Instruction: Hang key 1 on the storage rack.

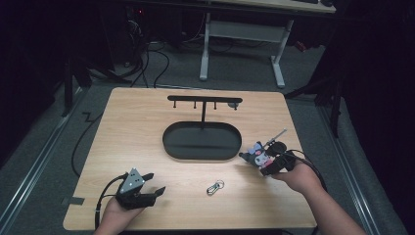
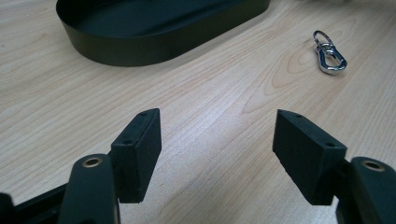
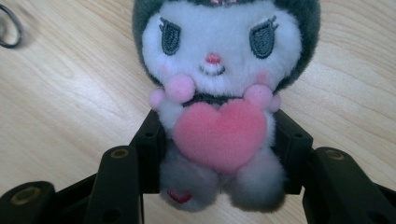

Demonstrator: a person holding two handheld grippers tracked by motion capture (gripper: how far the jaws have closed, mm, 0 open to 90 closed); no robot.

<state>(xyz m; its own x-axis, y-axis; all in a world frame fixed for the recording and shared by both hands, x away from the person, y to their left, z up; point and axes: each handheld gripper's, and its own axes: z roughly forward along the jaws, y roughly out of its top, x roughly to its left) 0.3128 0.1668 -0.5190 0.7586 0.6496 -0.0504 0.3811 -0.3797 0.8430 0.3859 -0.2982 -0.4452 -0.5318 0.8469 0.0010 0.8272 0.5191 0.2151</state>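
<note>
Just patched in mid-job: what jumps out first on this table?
The plush toy, white-faced with a pink heart, is clamped at its body in the right gripper near the table's right edge. A black oval tray with a hook stand sits mid-table; a silver clip lies in front of it.

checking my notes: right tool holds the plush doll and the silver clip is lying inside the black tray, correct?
Not quite. The silver clip lies on the bare table, in front of the black tray, as the high view shows. The right tool does hold the plush doll.
</note>
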